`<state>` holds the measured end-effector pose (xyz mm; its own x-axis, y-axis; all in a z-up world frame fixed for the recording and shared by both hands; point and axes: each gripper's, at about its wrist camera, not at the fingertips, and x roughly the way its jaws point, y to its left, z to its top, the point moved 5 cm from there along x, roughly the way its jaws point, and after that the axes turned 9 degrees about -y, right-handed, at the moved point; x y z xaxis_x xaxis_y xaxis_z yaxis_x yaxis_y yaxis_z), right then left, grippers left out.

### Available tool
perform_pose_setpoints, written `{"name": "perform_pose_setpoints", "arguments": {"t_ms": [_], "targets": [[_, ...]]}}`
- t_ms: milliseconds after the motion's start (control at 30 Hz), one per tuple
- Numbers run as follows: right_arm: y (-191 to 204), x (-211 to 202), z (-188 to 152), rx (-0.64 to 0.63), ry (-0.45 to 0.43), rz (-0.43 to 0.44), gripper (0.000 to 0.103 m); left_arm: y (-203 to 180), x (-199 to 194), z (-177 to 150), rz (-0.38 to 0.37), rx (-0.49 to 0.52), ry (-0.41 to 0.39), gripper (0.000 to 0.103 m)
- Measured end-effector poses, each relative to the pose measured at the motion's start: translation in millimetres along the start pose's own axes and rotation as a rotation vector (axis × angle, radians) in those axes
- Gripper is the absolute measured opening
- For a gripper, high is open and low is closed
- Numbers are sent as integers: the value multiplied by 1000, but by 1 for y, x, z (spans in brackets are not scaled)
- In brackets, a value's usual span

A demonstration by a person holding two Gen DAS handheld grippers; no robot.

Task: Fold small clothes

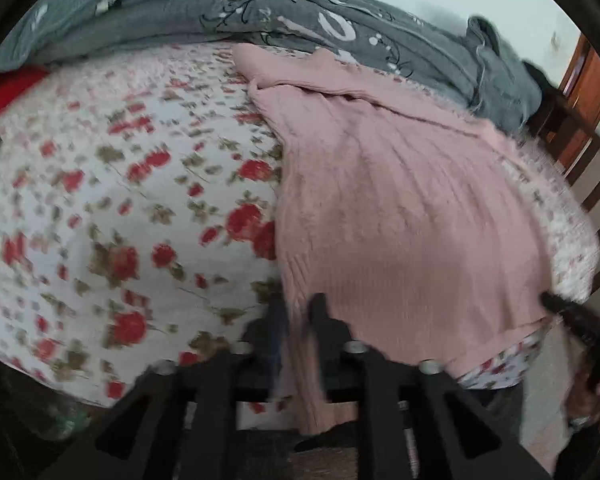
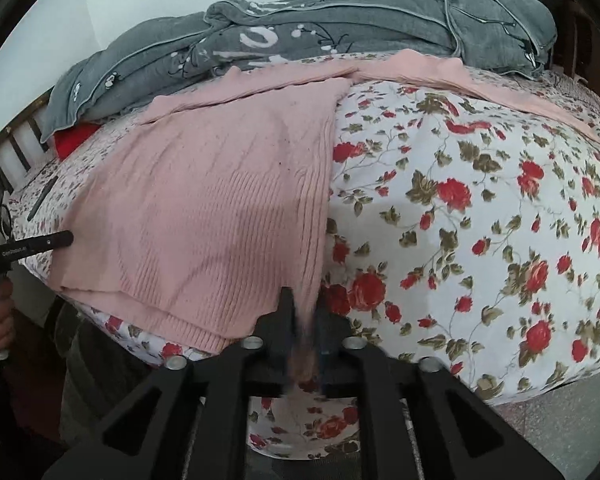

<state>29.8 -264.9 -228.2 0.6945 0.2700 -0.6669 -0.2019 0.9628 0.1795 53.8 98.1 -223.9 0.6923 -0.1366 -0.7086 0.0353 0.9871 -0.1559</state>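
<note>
- Left gripper (image 1: 298, 312), bottom centre of its own view: fingers close together, clamped on the left hem corner of the pink sweater (image 1: 400, 208). View is motion-blurred.
- Sweater lies spread on the floral bedsheet (image 1: 100, 200), body centre-right in the left view, centre-left in the right view; one sleeve (image 2: 480, 80) trails to the upper right. Grey quilt (image 2: 300, 36) bunched along the top.
- Right gripper (image 2: 306, 312), bottom centre of its view: fingers together, pinching the right hem corner.
- Risks, my read: loose knit stretches or slips out of a thin pinch; uneven lift skews the fold; trailing sleeve drags and bunches.
</note>
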Motion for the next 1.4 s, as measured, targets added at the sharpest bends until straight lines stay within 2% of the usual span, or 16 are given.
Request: {"name": "perform_pose_setpoints", "arguments": {"t_ms": [33,100,167,233,267,367,500,600,700,800,900,1000,1167,1300,1367,1400], "targets": [[-1,-3,2,-15,2,-8,31,-1,-4,3,19,26,-17,33],[-5,-12,8,-43,-13,-14,44,0,-12,12,39,61,-61,45],[-13,-26,21,-59,-65,-20,52,0,-14,30,56,63,-88,52],[-24,-37,36,-75,-118,-34,74,0,-10,48,68,60,-104,52],[-31,-38,48,-78,-143,-60,76,-1,-6,58,77,62,-114,52],[-68,-35,83,-37,-200,-167,76,-6,13,88,120,76,-125,55],[-133,-32,119,91,-253,-268,76,-10,39,116,159,76,-153,59],[-179,-27,133,178,-280,-318,75,-11,64,129,137,31,-157,60],[-220,-18,137,269,-289,-323,75,-15,92,130,87,2,-110,60],[-253,-2,139,341,-285,-331,70,-19,112,125,104,15,-85,60],[-279,12,140,382,-267,-365,67,-23,119,122,115,42,-102,68],[-298,23,143,414,-253,-376,66,-25,123,123,117,65,-104,72],[-323,37,150,475,-227,-371,65,-23,130,125,96,47,-101,77],[-340,46,157,534,-216,-343,57,-25,135,128,103,57,-97,81],[-347,52,160,551,-202,-353,46,-26,137,129,103,58,-97,81],[-352,56,161,562,-193,-366,34,-26,137,129,102,57,-97,81]]}}
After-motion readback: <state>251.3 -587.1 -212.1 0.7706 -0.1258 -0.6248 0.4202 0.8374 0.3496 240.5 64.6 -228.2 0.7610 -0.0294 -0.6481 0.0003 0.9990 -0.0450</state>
